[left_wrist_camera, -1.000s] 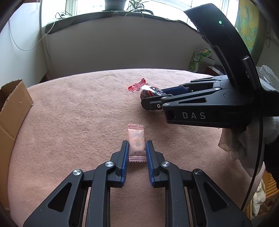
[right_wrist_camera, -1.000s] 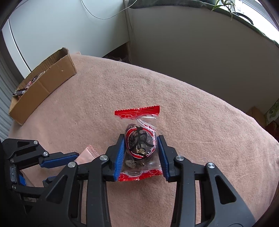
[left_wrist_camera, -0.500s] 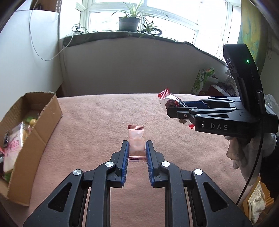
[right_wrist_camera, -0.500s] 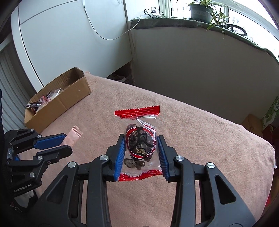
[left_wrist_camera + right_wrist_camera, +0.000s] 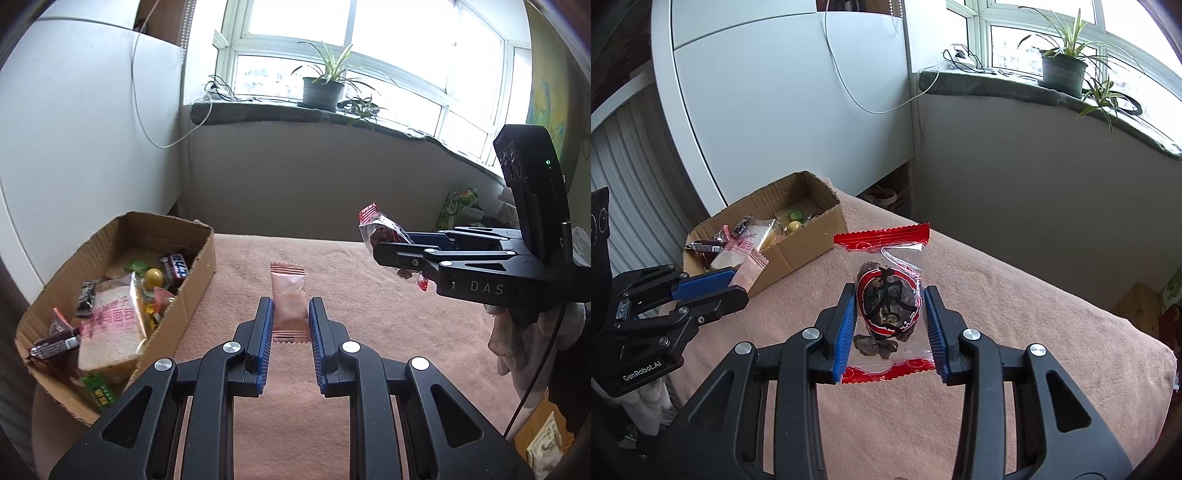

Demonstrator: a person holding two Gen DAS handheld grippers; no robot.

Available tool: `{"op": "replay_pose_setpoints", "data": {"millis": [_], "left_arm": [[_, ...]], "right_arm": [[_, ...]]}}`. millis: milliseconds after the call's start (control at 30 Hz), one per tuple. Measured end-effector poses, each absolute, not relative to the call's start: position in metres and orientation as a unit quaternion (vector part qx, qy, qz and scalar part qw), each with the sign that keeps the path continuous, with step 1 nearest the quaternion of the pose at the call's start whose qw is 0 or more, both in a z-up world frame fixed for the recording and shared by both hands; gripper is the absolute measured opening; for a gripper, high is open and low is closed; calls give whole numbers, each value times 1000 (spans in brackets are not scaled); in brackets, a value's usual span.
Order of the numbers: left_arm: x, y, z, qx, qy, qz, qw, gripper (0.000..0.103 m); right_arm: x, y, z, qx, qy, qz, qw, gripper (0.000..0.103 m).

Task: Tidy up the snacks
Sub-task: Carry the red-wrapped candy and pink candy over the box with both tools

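My left gripper [image 5: 290, 314] is shut on a small pink snack packet [image 5: 289, 301] and holds it above the pink tablecloth [image 5: 332, 273]. My right gripper [image 5: 890, 314] is shut on a clear red-edged packet of dark dried fruit [image 5: 886, 295], also lifted off the table. That packet shows in the left wrist view [image 5: 380, 232], to the right. The left gripper with the pink packet [image 5: 748, 271] shows at the left of the right wrist view, just in front of the cardboard box [image 5: 809, 251]. The box [image 5: 192, 280] holds several snacks.
A white cabinet [image 5: 775, 110] and a grey wall stand behind the table. A windowsill with a potted plant [image 5: 325, 88] runs along the back. The table edge [image 5: 1145, 339] drops off at the right. A green carton [image 5: 456, 210] sits beyond the table.
Both grippers have risen from the table with their packets and turned toward the cardboard box, which has come fully into view at the left.
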State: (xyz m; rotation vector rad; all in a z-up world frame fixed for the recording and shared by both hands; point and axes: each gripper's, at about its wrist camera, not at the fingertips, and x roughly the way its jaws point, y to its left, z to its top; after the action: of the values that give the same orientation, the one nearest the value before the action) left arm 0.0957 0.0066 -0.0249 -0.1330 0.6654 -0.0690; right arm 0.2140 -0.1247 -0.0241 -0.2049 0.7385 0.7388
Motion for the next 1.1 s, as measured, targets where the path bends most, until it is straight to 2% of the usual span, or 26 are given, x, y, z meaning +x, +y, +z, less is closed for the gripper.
{"op": "replay_pose_setpoints", "data": {"millis": [633, 1100], "left_arm": [[82, 135, -26, -109, 323, 74, 937, 18], [92, 161, -38, -122, 338, 101, 928, 18]], "right_arm": [[234, 17, -22, -117, 353, 414, 831, 38], [243, 85, -47, -145, 382, 432, 804, 38]]}}
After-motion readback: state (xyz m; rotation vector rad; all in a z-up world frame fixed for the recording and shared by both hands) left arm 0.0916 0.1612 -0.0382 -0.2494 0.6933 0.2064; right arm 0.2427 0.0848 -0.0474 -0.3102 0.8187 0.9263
